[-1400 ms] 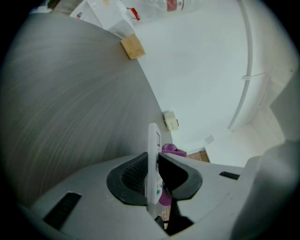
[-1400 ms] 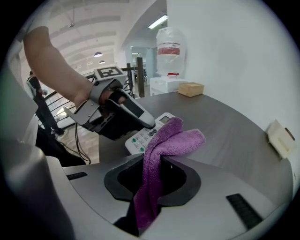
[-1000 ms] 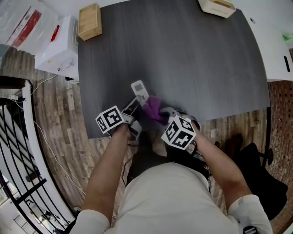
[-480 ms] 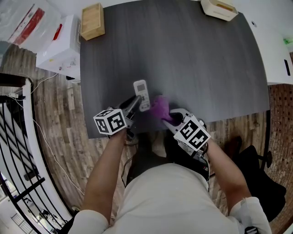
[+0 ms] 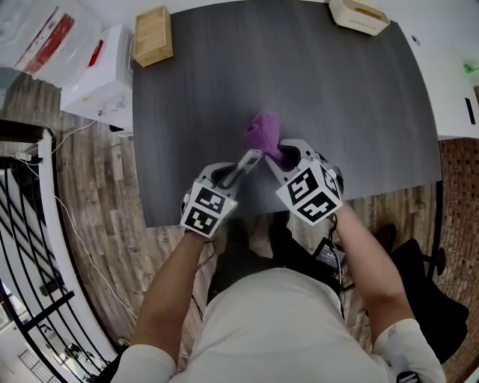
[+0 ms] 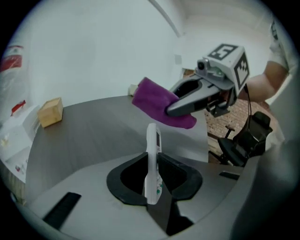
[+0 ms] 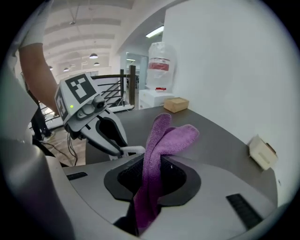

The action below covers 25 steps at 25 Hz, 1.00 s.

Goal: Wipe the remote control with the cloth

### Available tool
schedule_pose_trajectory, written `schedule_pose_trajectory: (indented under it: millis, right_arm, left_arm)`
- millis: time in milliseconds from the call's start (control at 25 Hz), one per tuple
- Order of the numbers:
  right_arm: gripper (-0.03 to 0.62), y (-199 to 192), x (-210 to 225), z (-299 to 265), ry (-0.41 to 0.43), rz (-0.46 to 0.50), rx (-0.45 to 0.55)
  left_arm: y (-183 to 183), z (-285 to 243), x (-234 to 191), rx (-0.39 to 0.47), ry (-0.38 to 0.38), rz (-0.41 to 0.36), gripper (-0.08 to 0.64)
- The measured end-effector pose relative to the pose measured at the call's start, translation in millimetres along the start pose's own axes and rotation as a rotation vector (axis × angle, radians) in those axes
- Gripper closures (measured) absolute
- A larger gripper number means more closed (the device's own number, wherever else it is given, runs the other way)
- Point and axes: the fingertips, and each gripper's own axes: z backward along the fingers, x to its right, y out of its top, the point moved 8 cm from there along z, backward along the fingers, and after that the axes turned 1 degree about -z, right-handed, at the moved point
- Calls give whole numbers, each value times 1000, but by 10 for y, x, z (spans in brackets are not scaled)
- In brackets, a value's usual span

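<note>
At the far left a white case [image 5: 101,78] stands beside the worktop [image 5: 359,105], whose far-left corner carries a wooden box [image 5: 152,35]. Over the near edge the left tongs [image 5: 253,155] are clamped on the white remote control [image 6: 151,140], held edge-on and clear of the surface; just to their right the right tongs [image 5: 278,153] pinch the purple cloth [image 5: 263,131], whose bunched end rises just beside the remote's tip. A cream tray [image 5: 358,11] lies at the far edge, and a black chair [image 5: 419,277] stands at the near right.
</note>
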Motion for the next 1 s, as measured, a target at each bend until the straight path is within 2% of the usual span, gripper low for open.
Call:
schedule_pose_trajectory:
  millis: [160,360,640,720,800,920,1000]
  right_arm:
    - [512,-117,-136,-150,29,58,-82]
    - [512,-510,-219,-234,59,21,-206]
    - [512,-932,-308,-237,72,52,-403]
    - [512,-910,-228,-174,35,17,-395]
    - [512,-762,-142,-95,-19,1,-342]
    - [512,-443,-148,-42,-60,41,-231]
    - [512,-323,-251,-98,-40,92,-199]
  left_arm:
    - [1,-78,105,-45,3,-75,489]
    - [-56,-152,196,-89,2,-134,489]
    - [-92,-227,346,-117,14,-226,489]
    - [-92,-240,381,-122,16,-257,489]
    - [-99,-243,399,-124,23,-276,489]
    - [-108,-241,397,-119,34,-287,489]
    - [-114,-241,409,-111,37,-296,489]
